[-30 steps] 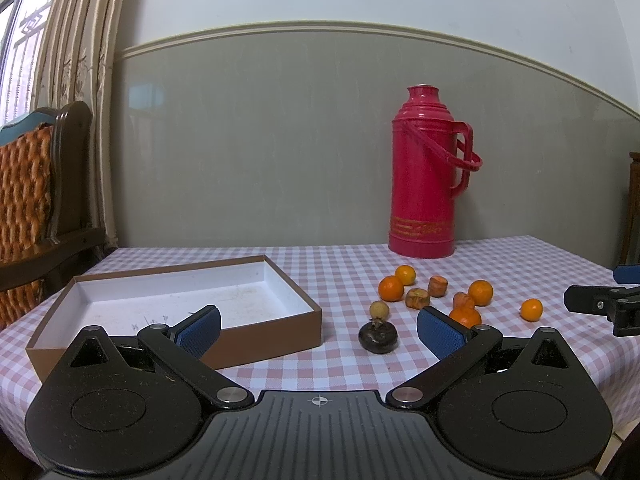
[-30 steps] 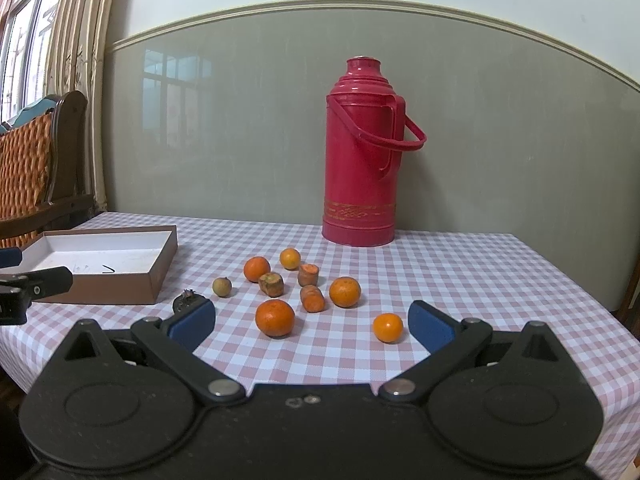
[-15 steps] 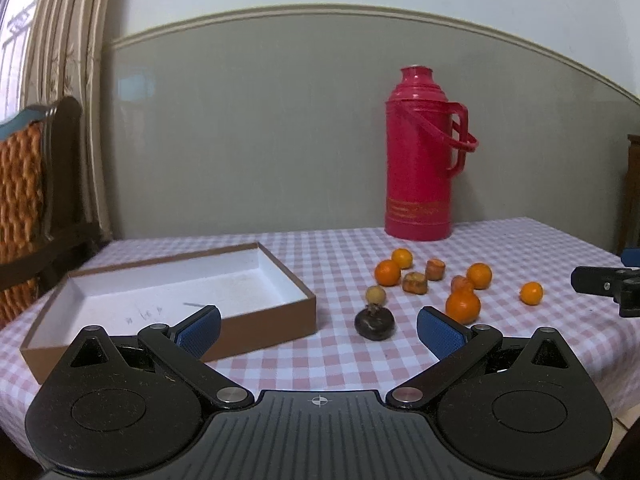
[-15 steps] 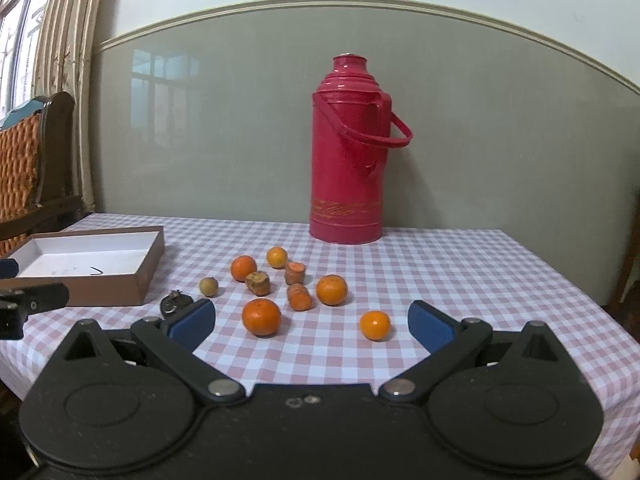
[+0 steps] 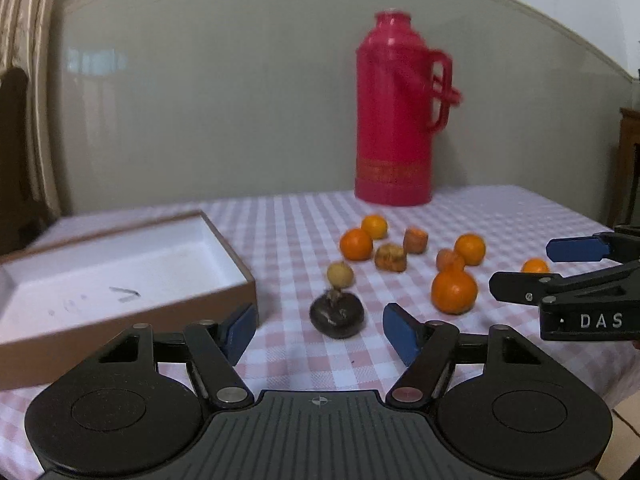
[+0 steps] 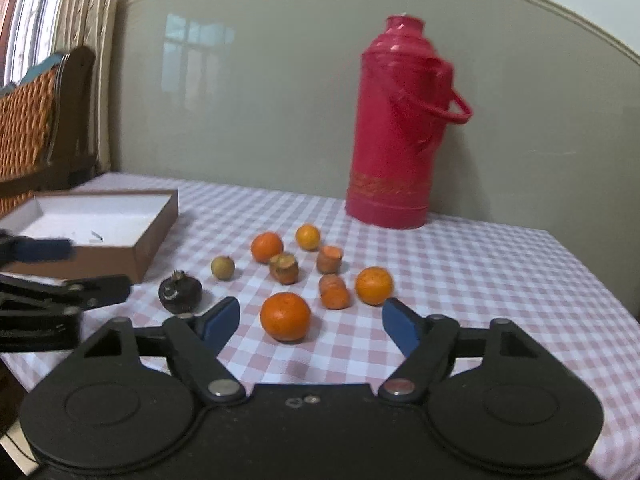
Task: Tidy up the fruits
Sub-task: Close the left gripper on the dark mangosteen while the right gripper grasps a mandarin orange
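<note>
Left tool: jaws spread, having just been closing. The dark round fruit lies on the table between and slightly ahead of the 2 blue pads; neither pad touches it. Nothing is pinched.

Right tool: jaws spread, having just been closing. The largest orange lies on the table between the 2 pads, with a gap on each side. Nothing is pinched.

Fruit layout, right wrist view:
- The dark round fruit sits to the left of the largest orange, just beyond the left pad of the right tool.
- 1 small pale yellow-green fruit lies just behind the dark fruit.
- 2 oranges lie further back, near each other.
- 1 orange lies to the right of the group.
- 3 stubby brown-orange pieces lie in the middle of the group; their kind cannot be told.
- A further small orange shows only in the left wrist view, behind the right tool.

Box: brown outside, white inside, open on top, resting on the left part of the table, well apart from the fruit group. No fruit lies in it; small dark marks show on its floor.

Red thermos: upright at the back of the table, behind the fruit.

The table carries a pink-and-white checked cloth.
</note>
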The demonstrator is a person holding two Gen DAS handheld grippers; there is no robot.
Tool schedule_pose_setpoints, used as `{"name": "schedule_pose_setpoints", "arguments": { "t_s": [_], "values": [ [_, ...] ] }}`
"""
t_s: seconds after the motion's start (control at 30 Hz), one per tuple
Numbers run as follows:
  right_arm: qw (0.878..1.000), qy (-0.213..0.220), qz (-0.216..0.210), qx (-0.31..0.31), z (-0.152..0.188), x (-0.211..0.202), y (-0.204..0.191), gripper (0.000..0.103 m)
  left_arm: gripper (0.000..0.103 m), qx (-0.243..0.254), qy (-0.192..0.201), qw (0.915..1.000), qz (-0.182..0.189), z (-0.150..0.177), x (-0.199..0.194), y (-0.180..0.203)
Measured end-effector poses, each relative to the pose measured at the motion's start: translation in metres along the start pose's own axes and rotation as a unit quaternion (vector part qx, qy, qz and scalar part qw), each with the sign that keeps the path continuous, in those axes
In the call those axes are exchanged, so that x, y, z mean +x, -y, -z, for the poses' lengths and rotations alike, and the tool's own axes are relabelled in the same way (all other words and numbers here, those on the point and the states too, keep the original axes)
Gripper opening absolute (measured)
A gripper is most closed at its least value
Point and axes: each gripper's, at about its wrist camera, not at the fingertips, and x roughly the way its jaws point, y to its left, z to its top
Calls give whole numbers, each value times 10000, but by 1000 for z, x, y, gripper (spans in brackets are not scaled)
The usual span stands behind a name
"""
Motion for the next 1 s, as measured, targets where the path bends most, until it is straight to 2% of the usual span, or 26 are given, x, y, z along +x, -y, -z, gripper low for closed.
{"name": "schedule_pose_setpoints", "arguments": {
  "t_s": [0.27,0.57,0.63,0.7,0.8,1.0],
  "values": [
    [9990,-379,-166,-177,2,38,-1,64,71,-75,-323,9994,-13,0,36,7],
    [9973,-556,-287,-380,0,64,-6,49,65,-150,-487,9987,-30,-2,58,6],
    [9971,-589,-303,-369,-1,69,-4,47,63,-161,-531,9985,6,-2,61,6],
    [9967,-640,-351,-367,-1,73,-4,44,43,-134,-644,9978,93,-1,66,7],
    [9958,-719,-428,-377,0,77,-5,33,43,-39,-661,9978,71,0,67,12],
    [9962,-680,-372,-403,0,73,-5,31,42,-96,-608,9981,57,0,64,11]
  ]
}}
